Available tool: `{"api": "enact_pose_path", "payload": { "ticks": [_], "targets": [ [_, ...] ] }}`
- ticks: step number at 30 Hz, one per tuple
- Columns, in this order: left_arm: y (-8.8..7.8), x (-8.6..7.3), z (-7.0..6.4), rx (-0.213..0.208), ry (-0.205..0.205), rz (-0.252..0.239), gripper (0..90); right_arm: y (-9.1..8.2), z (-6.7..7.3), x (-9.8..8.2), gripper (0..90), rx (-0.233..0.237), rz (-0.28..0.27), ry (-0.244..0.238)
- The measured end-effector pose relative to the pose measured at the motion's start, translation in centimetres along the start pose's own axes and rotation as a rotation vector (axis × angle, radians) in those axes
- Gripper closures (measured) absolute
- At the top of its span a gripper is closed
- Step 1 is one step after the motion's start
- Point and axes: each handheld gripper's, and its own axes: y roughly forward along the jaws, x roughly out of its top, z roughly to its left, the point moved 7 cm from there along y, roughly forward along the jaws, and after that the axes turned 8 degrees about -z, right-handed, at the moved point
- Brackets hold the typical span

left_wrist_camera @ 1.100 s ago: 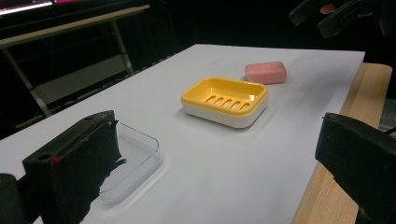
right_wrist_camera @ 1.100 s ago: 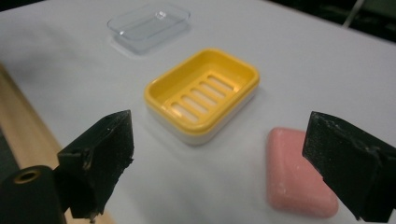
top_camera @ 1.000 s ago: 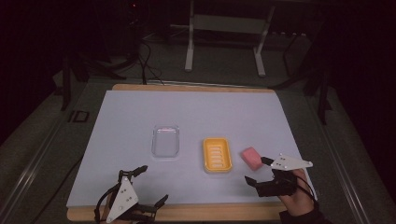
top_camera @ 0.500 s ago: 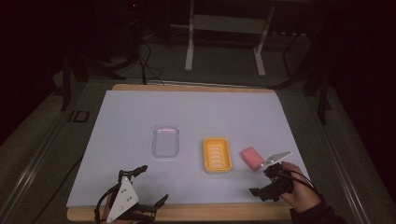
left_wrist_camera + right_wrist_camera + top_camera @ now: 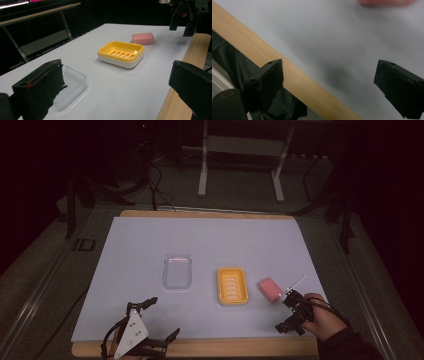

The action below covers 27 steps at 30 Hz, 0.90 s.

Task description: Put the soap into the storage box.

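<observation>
The right gripper hovers jaws wide and empty near the table's front right corner, just beside the pink rectangular soap bar. The left gripper, also wide, rests at the front edge.

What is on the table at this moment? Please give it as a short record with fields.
soap: pink bar lying on the white table cover, just right of the dish, apart from it
soap dish: yellow, slotted, nothing in it
clear lid: transparent tray left of the dish
right gripper: jaws open, holding nothing, near the soap
left gripper: jaws open, holding nothing, at the near table edge
</observation>
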Motion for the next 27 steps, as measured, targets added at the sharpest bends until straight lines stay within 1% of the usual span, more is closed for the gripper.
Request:
{"api": "enact_pose_path", "payload": {
  "ticks": [3, 5, 7, 9, 11, 13, 18, 19, 21, 24, 25, 27],
  "targets": [
    [0.0, 0.0, 0.0, -0.001, 0.005, 0.004, 0.4, -0.1, -0.3, 0.1, 8.9, -0.008, 0.041, 0.048],
    [0.0, 0.0, 0.0, -0.001, 0.004, 0.003, 0.4, -0.2, -0.6, 0.2, 8.8, -0.01, 0.063, 0.068],
    [0.0, 0.0, 0.0, -0.001, 0.003, 0.002, 0.4, -0.3, -0.9, 0.3, 8.8, -0.012, 0.093, 0.103],
    [0.0, 0.0, 0.0, 0.0, 0.002, 0.003, 0.4, -0.3, -1.2, 0.2, 8.8, -0.013, 0.141, 0.144],
    [0.0, 0.0, 0.0, 0.0, 0.004, 0.004, 0.4, -0.2, -1.5, 0.1, 8.8, -0.026, 0.183, 0.16],
    [0.0, 0.0, 0.0, -0.003, 0.003, 0.004, 0.4, -0.1, -1.8, 0.2, 8.7, -0.035, 0.207, 0.16],
    [0.0, 0.0, 0.0, -0.002, 0.003, 0.004, 0.4, 0.1, -2.5, 0.6, 8.8, -0.033, 0.237, 0.162],
    [0.0, 0.0, 0.0, -0.006, -0.002, 0.004, 0.4, 0.1, -2.6, 0.8, 8.8, -0.037, 0.236, 0.156],
    [0.0, 0.0, 0.0, -0.005, 0.0, 0.003, 0.4, 0.1, -2.8, 1.2, 8.8, -0.03, 0.227, 0.147],
    [0.0, 0.0, 0.0, -0.005, -0.003, 0.0, 0.4, 0.1, -3.0, 2.0, 8.8, -0.007, 0.214, 0.15],
    [0.0, 0.0, 0.0, -0.005, -0.003, 0.0, 0.4, 0.1, -3.1, 2.2, 8.8, -0.008, 0.212, 0.143],
    [0.0, 0.0, 0.0, -0.005, -0.004, 0.0, 0.4, 0.2, -3.2, 2.6, 8.8, -0.006, 0.216, 0.146]
  ]
}}
